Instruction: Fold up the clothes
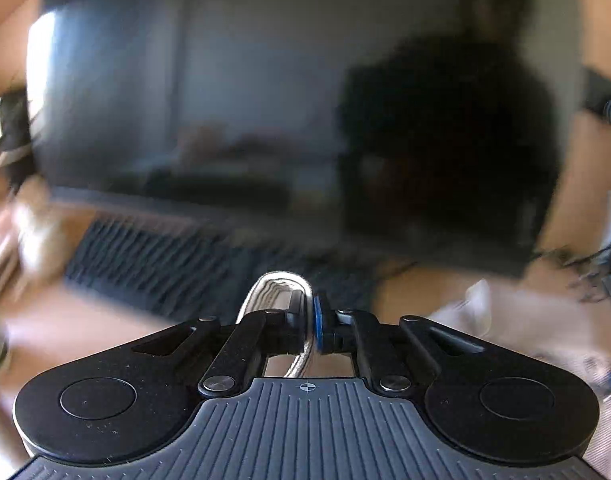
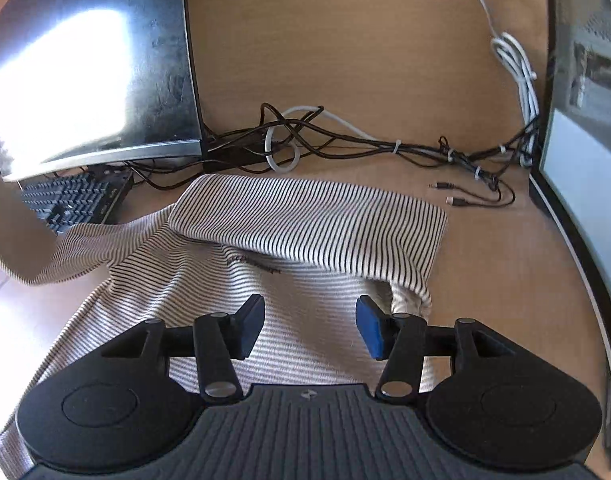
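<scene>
A black-and-white striped shirt (image 2: pixel 305 224) lies on the wooden desk (image 2: pixel 365 60), its far part folded over toward me. One sleeve (image 2: pixel 85 248) is pulled up and away to the left. My right gripper (image 2: pixel 310 326) is open and empty, hovering just above the shirt's near part. My left gripper (image 1: pixel 310 322) is shut on a fold of the striped shirt (image 1: pixel 277 288) and holds it lifted; this view is blurred by motion. More of the shirt (image 1: pixel 517 316) shows pale at the lower right of the left wrist view.
A dark monitor (image 1: pixel 265 100) fills the left wrist view, with a black keyboard (image 1: pixel 165 260) below it. In the right wrist view a monitor (image 2: pixel 93 68) and keyboard (image 2: pixel 73 200) stand at left, tangled cables (image 2: pixel 345 140) lie behind the shirt, and another screen (image 2: pixel 585 140) is at right.
</scene>
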